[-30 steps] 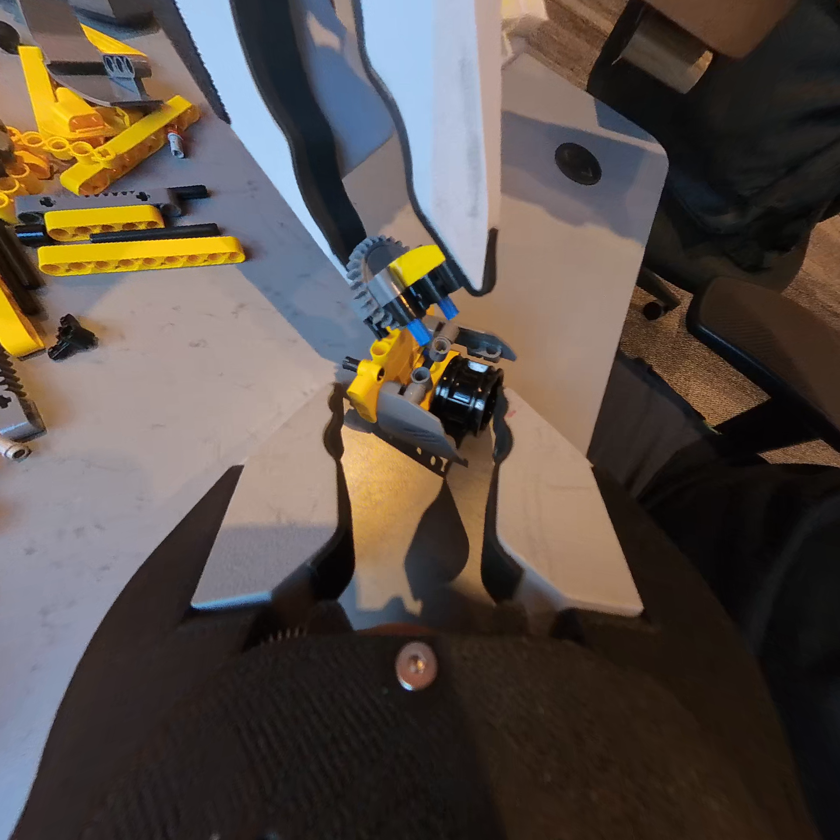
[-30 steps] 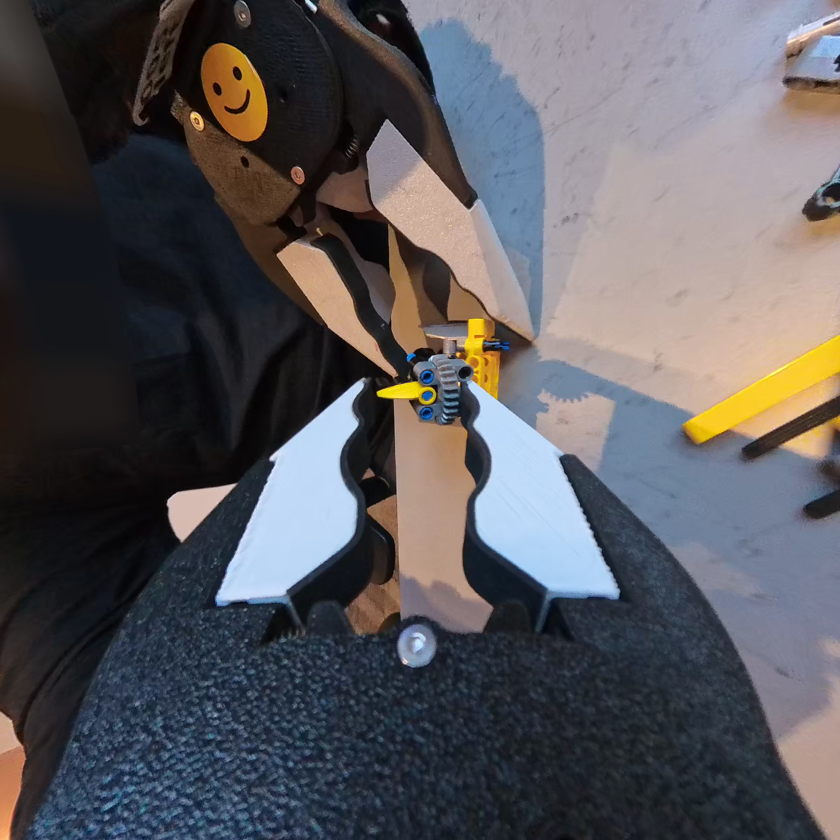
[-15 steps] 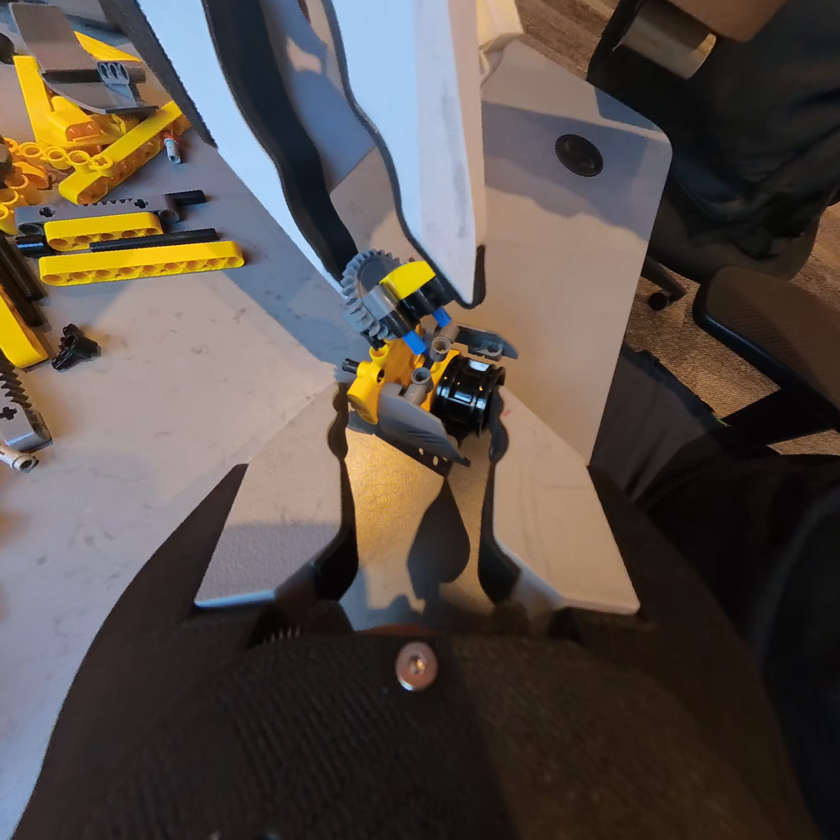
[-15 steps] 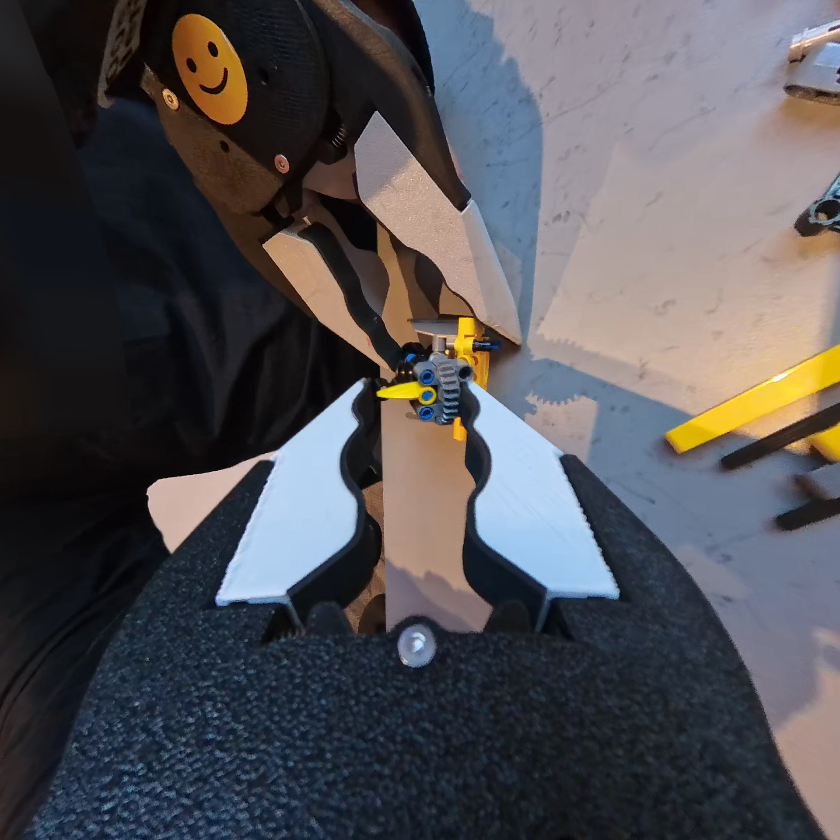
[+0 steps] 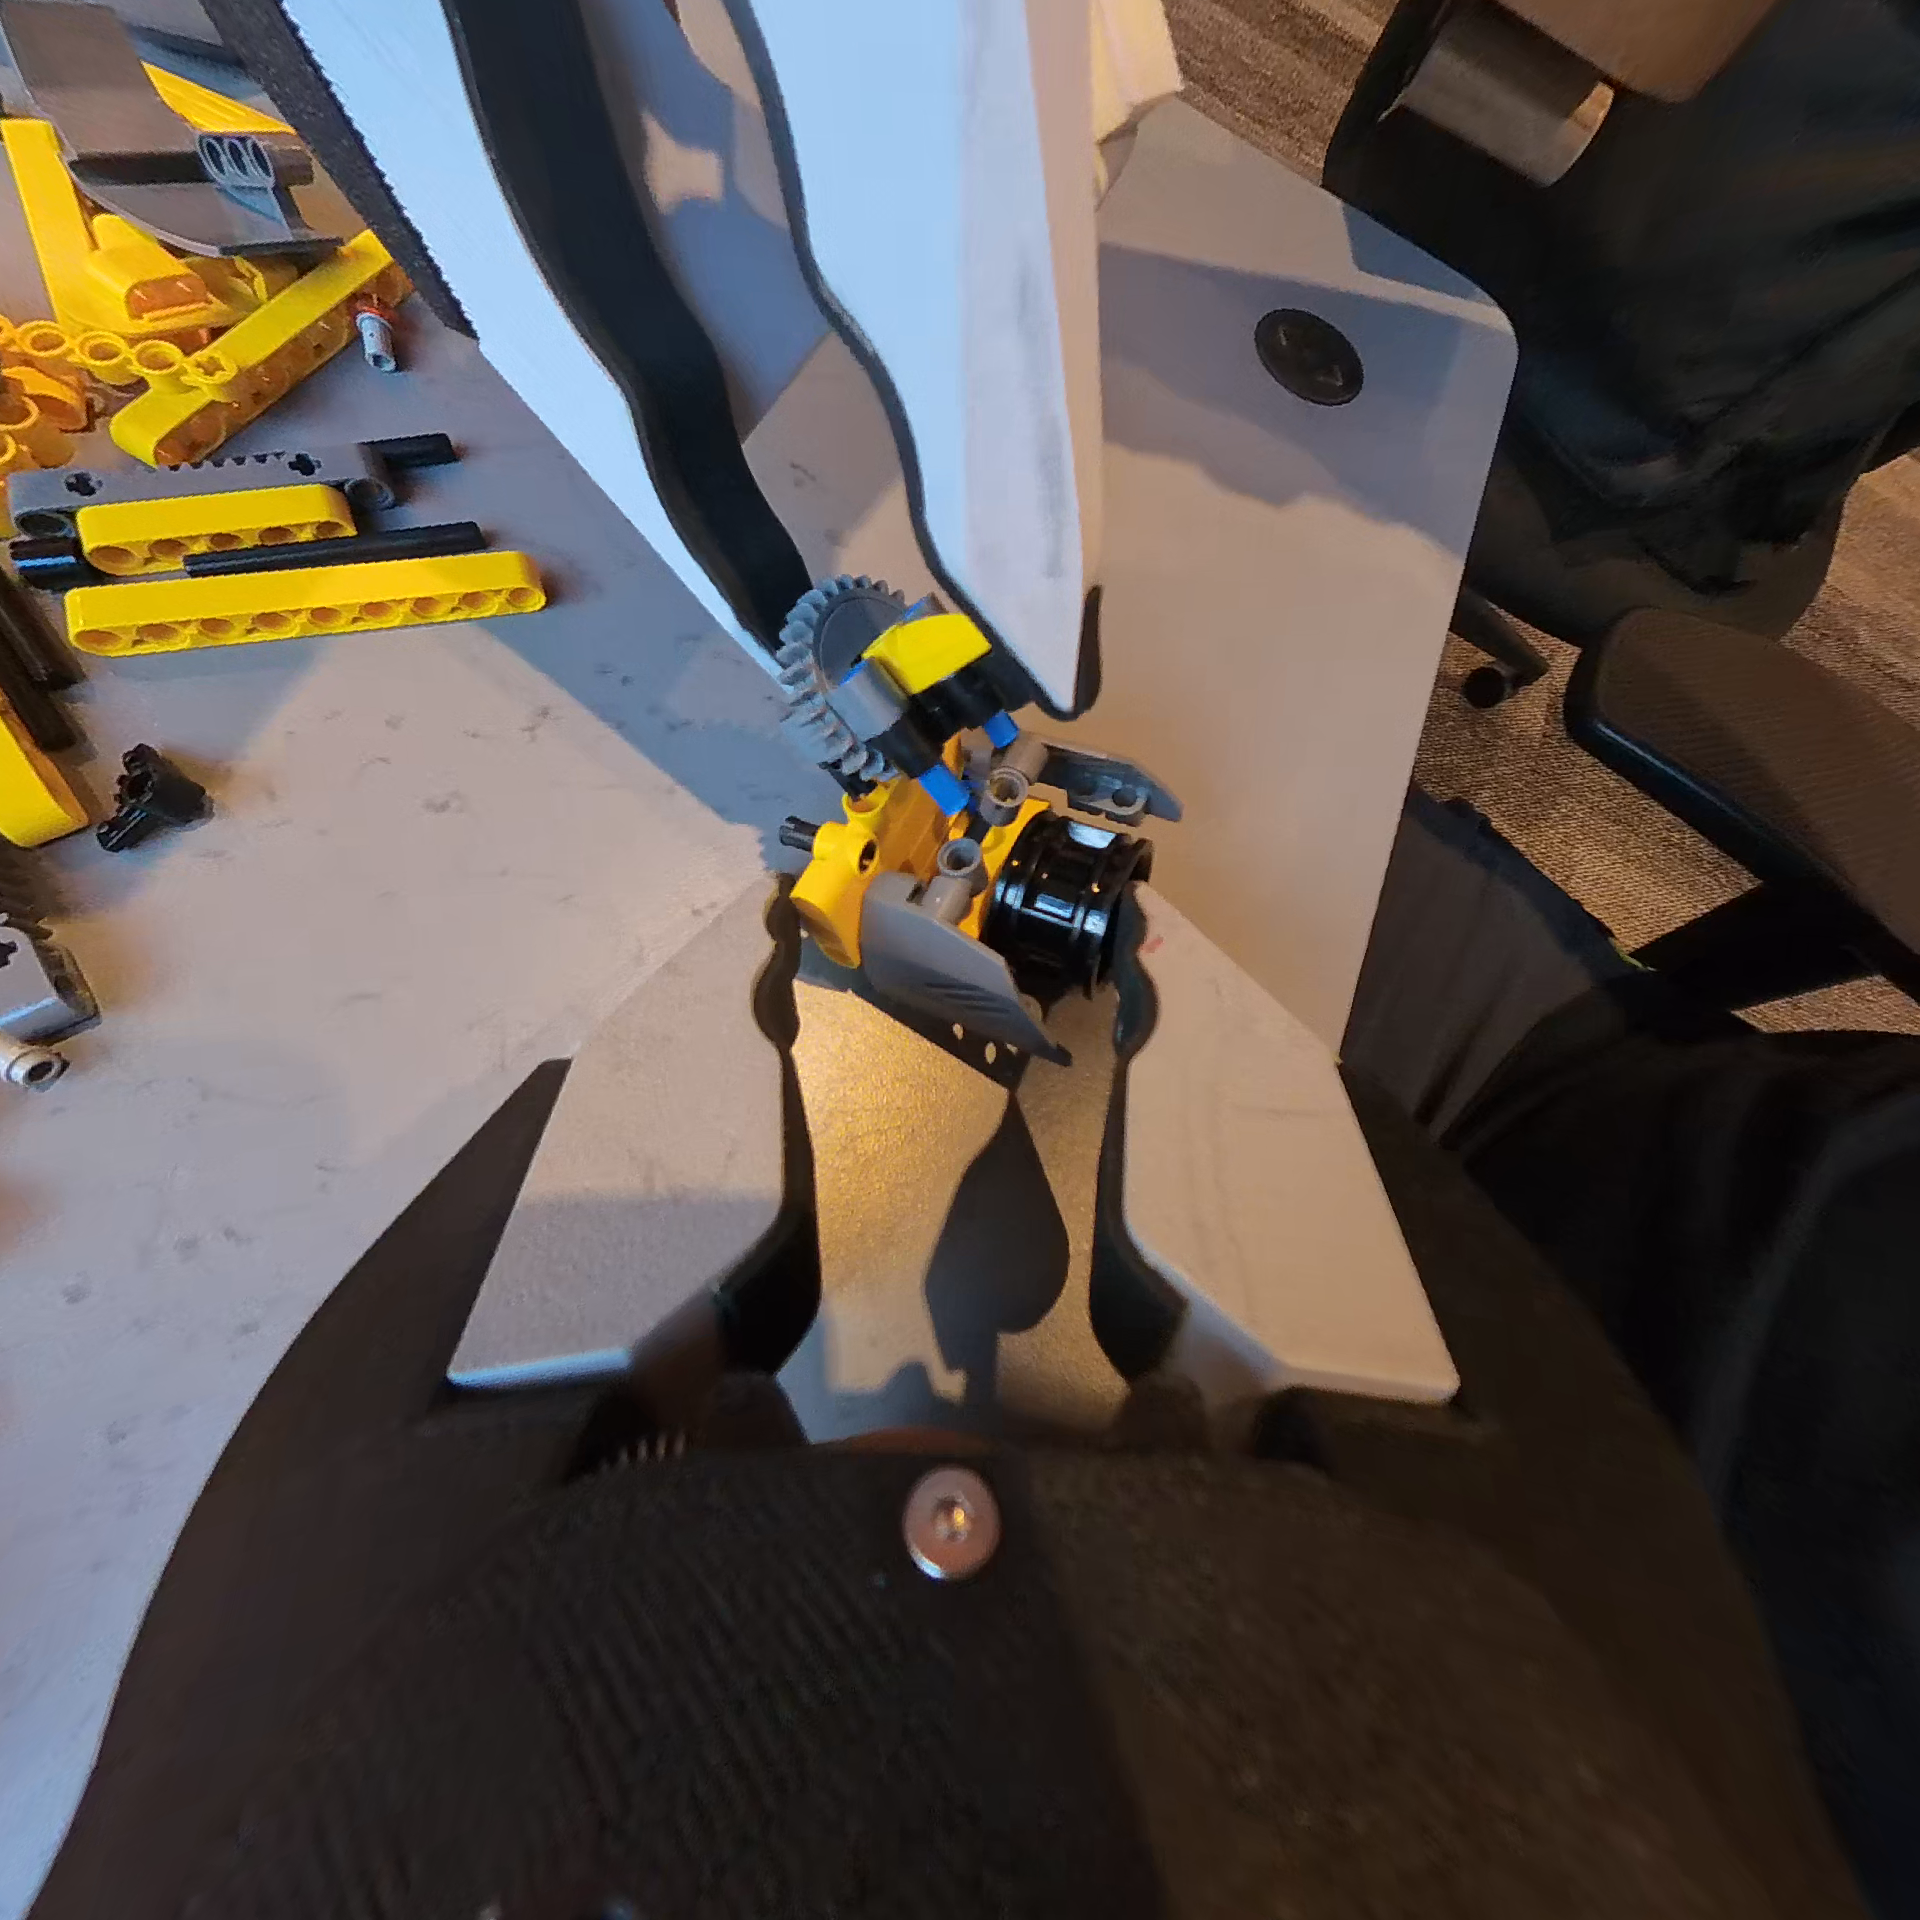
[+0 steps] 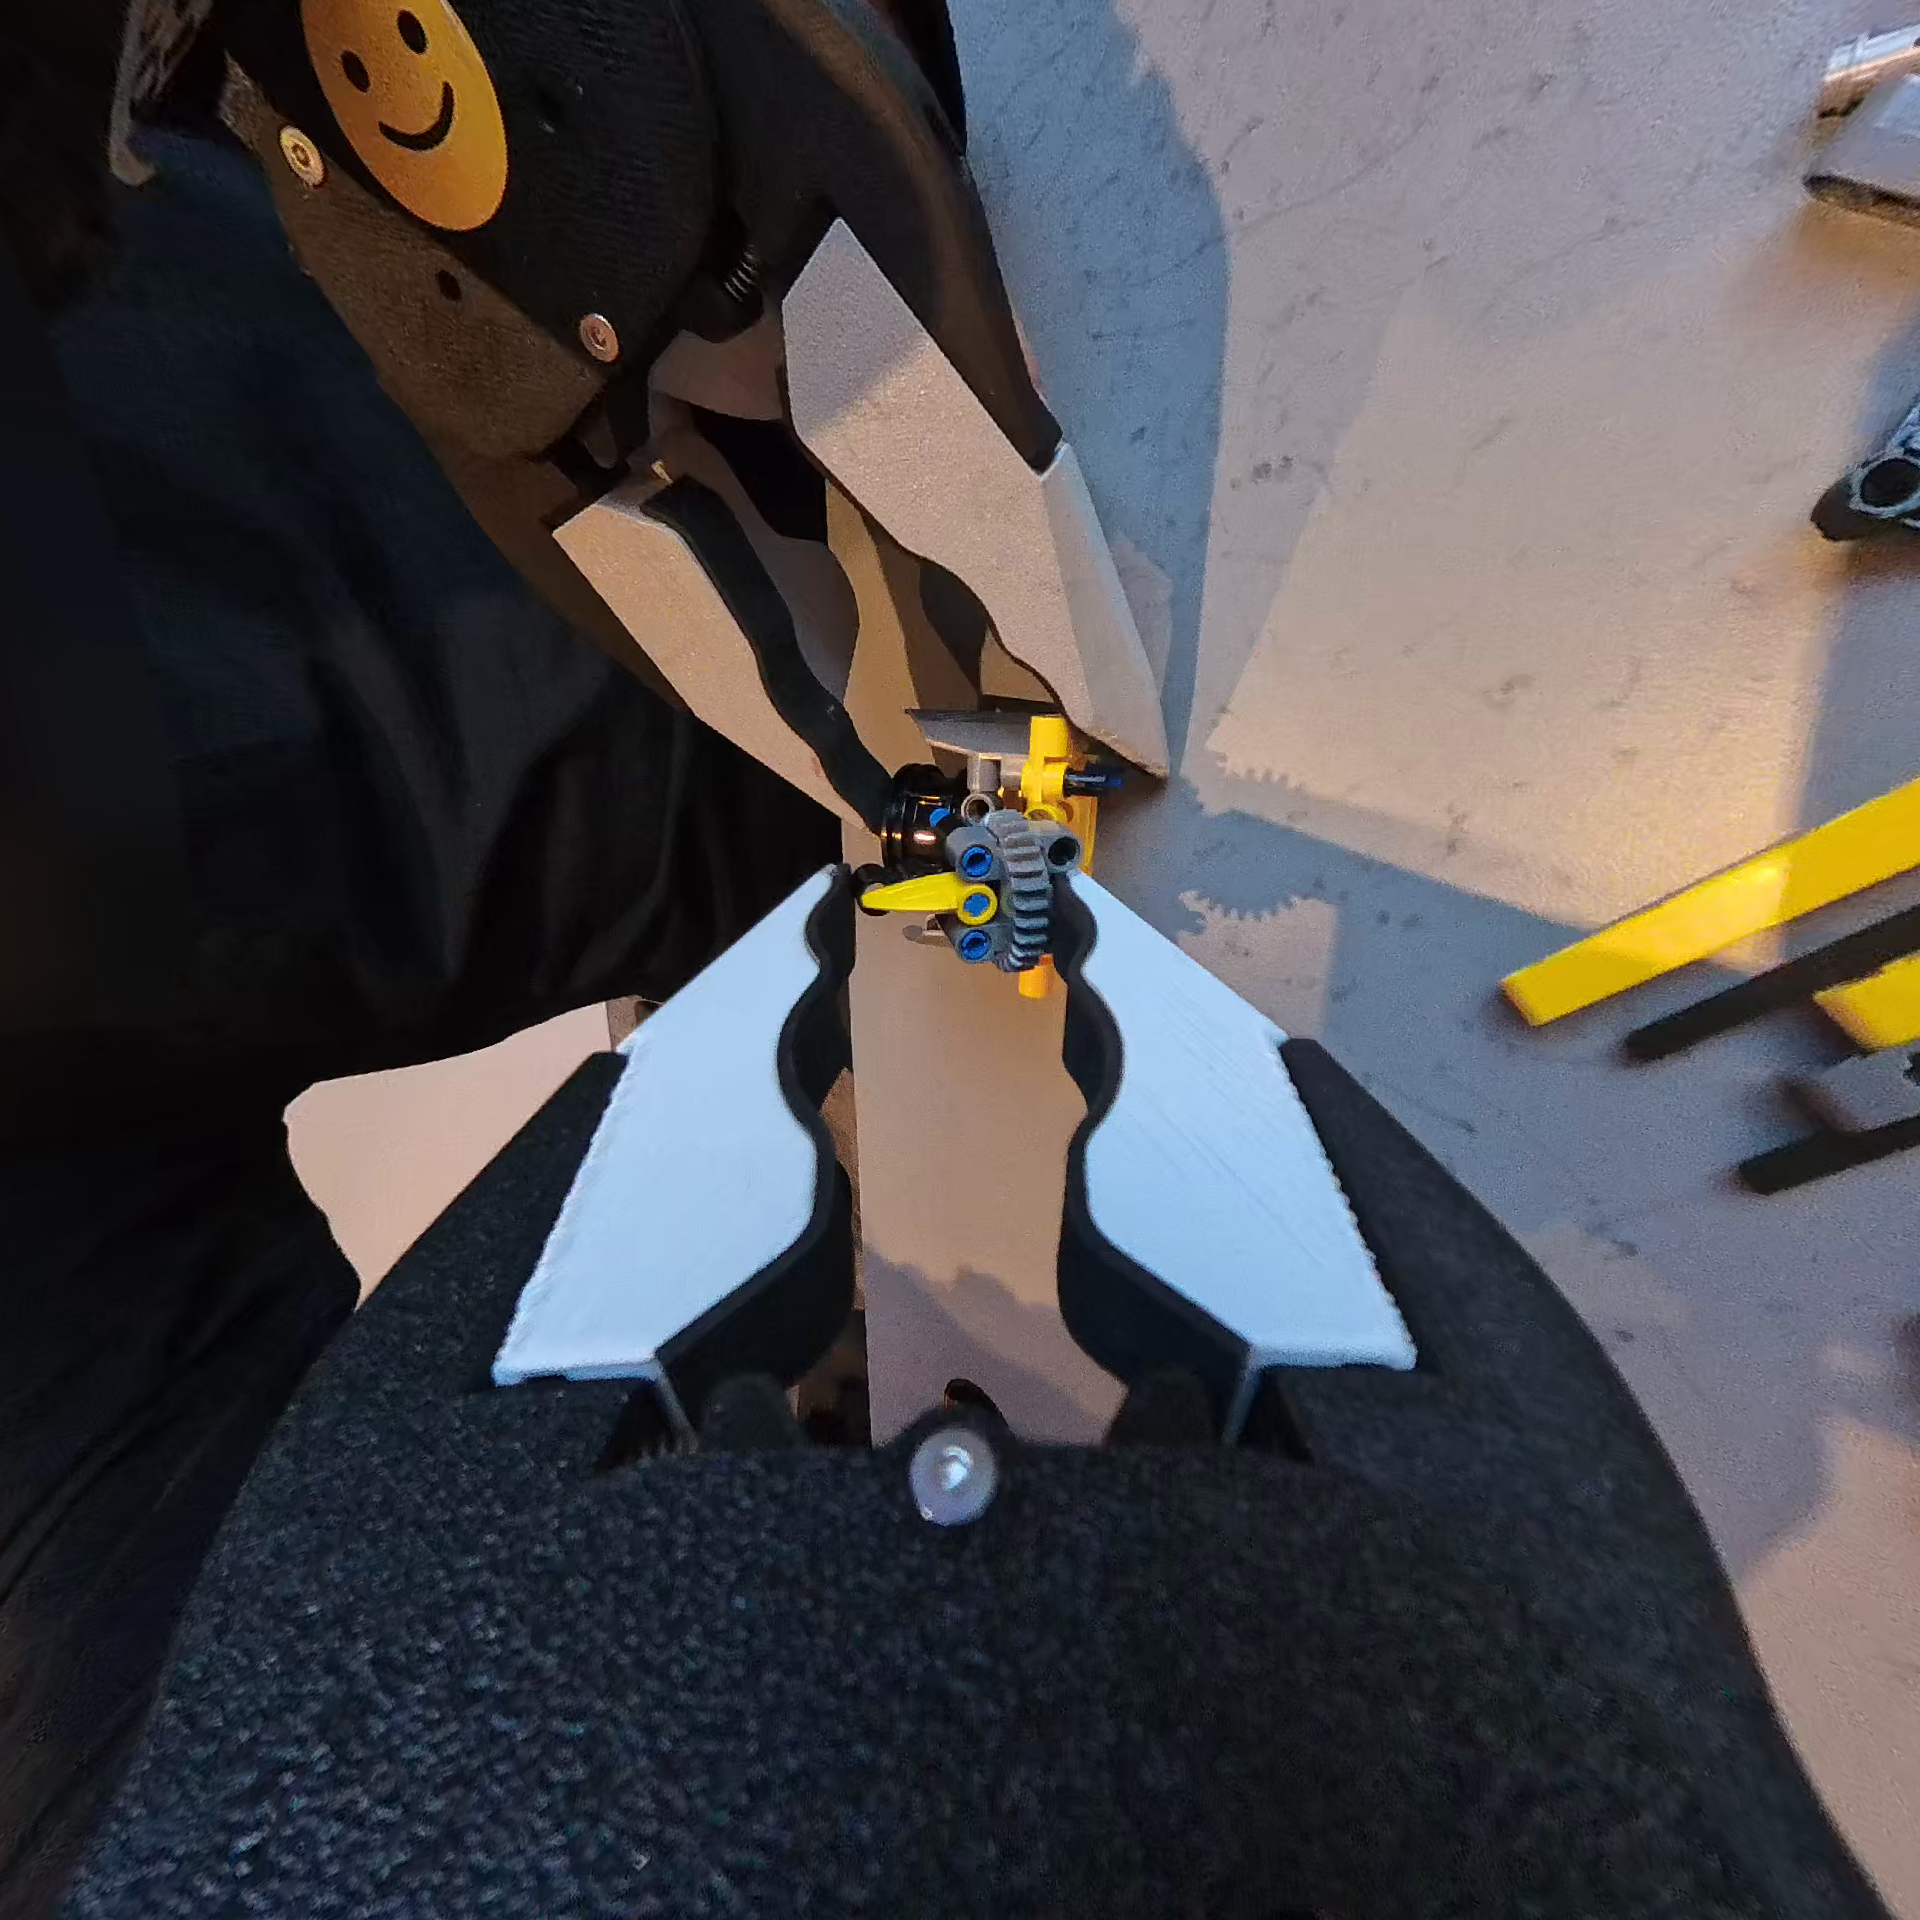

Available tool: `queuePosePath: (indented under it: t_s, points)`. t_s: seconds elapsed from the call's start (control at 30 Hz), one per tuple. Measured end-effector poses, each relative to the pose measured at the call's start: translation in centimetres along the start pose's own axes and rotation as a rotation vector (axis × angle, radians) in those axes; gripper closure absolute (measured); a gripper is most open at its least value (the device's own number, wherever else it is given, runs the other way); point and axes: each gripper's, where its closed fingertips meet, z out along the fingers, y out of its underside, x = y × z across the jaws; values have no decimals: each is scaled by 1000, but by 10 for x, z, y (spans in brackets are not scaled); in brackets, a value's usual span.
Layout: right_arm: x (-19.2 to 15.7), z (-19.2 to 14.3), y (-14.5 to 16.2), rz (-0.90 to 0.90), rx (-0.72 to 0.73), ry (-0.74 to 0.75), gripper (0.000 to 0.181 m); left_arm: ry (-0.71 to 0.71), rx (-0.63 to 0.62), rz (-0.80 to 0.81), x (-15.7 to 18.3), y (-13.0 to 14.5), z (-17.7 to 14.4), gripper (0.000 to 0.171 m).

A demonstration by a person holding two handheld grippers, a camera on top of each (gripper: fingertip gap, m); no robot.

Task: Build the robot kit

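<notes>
Grey table point(image 5: 343, 987) under both my tools, its corner running out toward black chairs point(image 5: 1766, 790) on the far side. Loose yellow beams point(image 5: 301, 603) and black axles point(image 5: 332, 537) lie well off to one side, out of the way.

My left gripper point(image 5: 956, 914) is closed onto the yellow-and-black piece point(image 5: 935, 883): one finger on the yellow block, the other on the black wheel point(image 5: 1065, 899), so it sits steady above the table edge.

My right gripper point(image 6: 956, 914) comes in from opposite, pinched on the gear piece point(image 6: 987, 894), its grey gear point(image 5: 831, 675) and blue pins point(image 6: 975, 904) facing me. I've got the two lumps pressed end to end, touching, lined up to mate.

Whether any pin is actually seated I can't tell; the joint hides behind the gear. The grey panel point(image 5: 956, 977) covers the lower side, and the beam pile is cut off at the frame.
</notes>
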Motion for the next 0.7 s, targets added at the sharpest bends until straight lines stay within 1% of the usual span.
queuePosePath:
  t_s: [0.4, 0.7]
  points:
    - [1, 3, 1, 15, -51, 107, 144, -2, -3, 10, 1, 0, 1, 114]
    - [1, 6, 1, -14, -109, 277, 144, -2, -3, 10, 1, 0, 1, 114]
